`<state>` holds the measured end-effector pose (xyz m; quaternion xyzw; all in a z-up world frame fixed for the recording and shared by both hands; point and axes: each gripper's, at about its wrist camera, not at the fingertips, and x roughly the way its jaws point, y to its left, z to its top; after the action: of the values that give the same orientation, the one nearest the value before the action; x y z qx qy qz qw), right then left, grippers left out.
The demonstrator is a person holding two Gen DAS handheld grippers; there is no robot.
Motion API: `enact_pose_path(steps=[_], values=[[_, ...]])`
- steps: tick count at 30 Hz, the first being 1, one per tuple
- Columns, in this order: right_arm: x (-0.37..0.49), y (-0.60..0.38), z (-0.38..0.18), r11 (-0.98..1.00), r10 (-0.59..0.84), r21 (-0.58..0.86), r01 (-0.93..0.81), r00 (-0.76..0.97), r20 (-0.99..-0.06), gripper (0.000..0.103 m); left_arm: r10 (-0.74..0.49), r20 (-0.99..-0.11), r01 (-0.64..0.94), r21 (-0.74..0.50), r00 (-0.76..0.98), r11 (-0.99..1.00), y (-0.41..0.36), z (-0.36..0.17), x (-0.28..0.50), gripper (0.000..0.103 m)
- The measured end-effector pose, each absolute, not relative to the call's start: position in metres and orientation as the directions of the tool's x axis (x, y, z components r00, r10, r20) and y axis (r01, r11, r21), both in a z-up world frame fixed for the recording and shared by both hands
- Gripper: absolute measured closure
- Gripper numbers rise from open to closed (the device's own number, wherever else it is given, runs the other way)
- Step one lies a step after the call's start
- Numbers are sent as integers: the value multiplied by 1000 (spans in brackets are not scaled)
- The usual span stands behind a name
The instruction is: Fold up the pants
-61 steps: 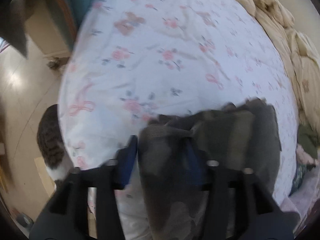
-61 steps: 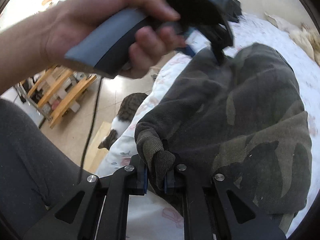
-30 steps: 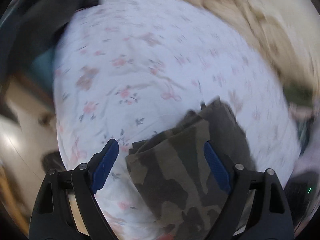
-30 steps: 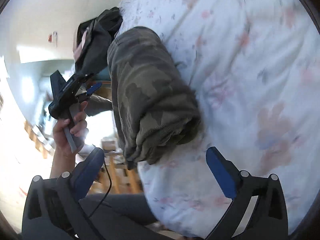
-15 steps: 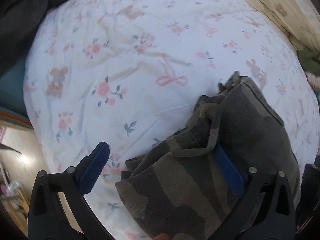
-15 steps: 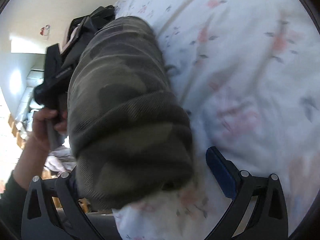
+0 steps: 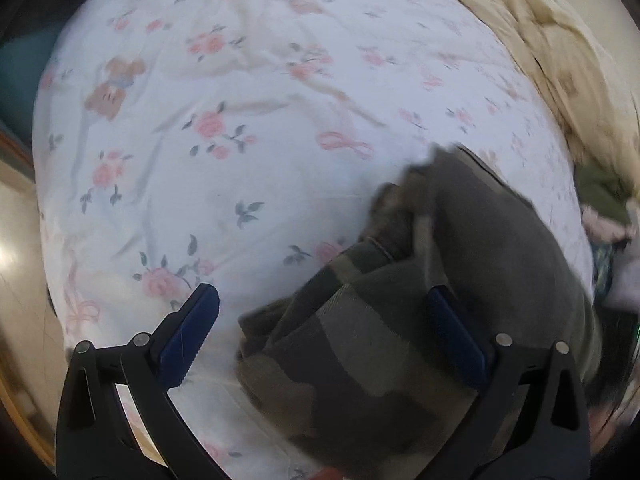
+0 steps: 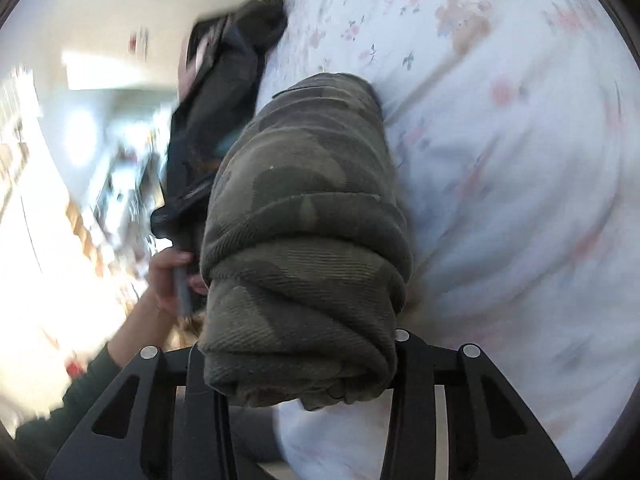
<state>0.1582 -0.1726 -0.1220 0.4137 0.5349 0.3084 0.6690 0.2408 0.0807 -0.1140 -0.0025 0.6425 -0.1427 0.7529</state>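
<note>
The camouflage pants (image 7: 420, 320) lie on the floral bedsheet (image 7: 224, 128) as a thick, stacked bundle near the bed's edge, so the folding looks well advanced: what seems to remain is squaring or moving the bundle, which would explain why both tools crowd around it.

Starting at the left, the left gripper (image 7: 324, 328) points steeply down over the near-left end of the bundle. Its 2 blue pads stand as far apart as they go. The left pad (image 7: 192, 332) hangs over bare sheet, clear of the cloth; the right pad (image 7: 456, 336) lies against or just above the top layer, and blur hides which. Nothing is pinched here. It seems placed to straddle the bundle's edge.

Moving right, the right gripper (image 8: 296, 364) meets the bundle's end head-on, low and nearly level. Its jaws are closing, with the rolled folds of the pants (image 8: 304, 256) filling the gap between them and hiding both pads. The cloth bulges over both arms, so they appear to be clamping it. In this view the person's hand (image 8: 172, 276) shows beyond the bundle, wrapped around the other tool's handle, and a dark garment (image 8: 224, 92) sits at the sheet's far edge.
</note>
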Motion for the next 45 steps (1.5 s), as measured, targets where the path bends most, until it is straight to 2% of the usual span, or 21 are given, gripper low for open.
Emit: enact_pose_path(steps=[1,5,10,13,14,16,17,21,24,26,29,31,32,34,35,36,37,38,39,41,45], values=[[175,-182,-123,484,867,875,0,132,-480,64,-199,-968,240,-159,153,958,75,-110,237,1],[221,-207,-115,550,833,832,-70,-27,-552,64,-249,-953,324,-184,173,928,59,-95,230,1],[279,-240,-120,608,768,774,-174,-117,-630,63,-429,-897,321,-378,103,868,62,-95,239,1],[297,-258,-132,650,739,747,-142,-112,-664,49,-563,-823,290,-522,76,802,68,-93,242,1],[297,-267,-139,664,734,742,-90,-113,-670,40,-590,-806,274,-556,57,785,68,-95,242,1],[288,-282,-143,665,741,746,-25,-97,-664,34,-599,-801,301,-564,27,769,52,-99,240,1],[279,-290,-143,655,753,755,-7,-74,-654,25,-594,-804,316,-556,31,769,47,-101,240,1],[245,-333,-133,567,801,813,136,140,-582,0,-660,-751,247,-645,-26,723,38,-124,249,1],[226,-332,-129,506,804,843,182,253,-538,0,-625,-777,252,-621,-74,742,30,-145,254,0],[217,-317,-137,531,783,827,185,265,-563,0,-605,-788,242,-612,-111,753,24,-161,254,0],[207,-294,-171,497,807,834,239,226,-546,0,-573,-814,276,-576,-101,769,19,-171,255,0],[203,-291,-177,512,793,834,206,259,-551,0,-569,-814,259,-577,-114,775,18,-180,255,0],[203,-290,-175,511,791,838,192,277,-546,0,-560,-822,271,-566,-108,778,15,-179,253,0],[202,-281,-173,448,824,875,183,294,-484,25,-553,-818,297,-574,-159,763,-3,-180,240,3],[203,-274,-168,448,827,878,170,294,-479,32,-543,-822,321,-568,-173,758,-11,-179,234,6],[203,-268,-160,484,810,864,141,301,-503,33,-522,-837,362,-543,-163,757,-22,-176,225,10],[202,-264,-154,505,803,856,108,304,-512,35,-512,-848,389,-521,-136,760,-30,-172,216,21],[201,-262,-148,519,796,850,84,313,-517,44,-507,-857,391,-500,-94,773,-32,-170,211,35],[200,-264,-144,528,789,845,80,321,-524,53,-518,-853,382,-501,-65,777,-30,-166,209,43],[198,-268,-134,537,786,842,59,328,-524,64,-541,-841,366,-511,-22,778,-25,-155,206,69],[199,-270,-116,540,791,842,5,339,-509,69,-544,-838,344,-496,51,797,-25,-128,186,78]])
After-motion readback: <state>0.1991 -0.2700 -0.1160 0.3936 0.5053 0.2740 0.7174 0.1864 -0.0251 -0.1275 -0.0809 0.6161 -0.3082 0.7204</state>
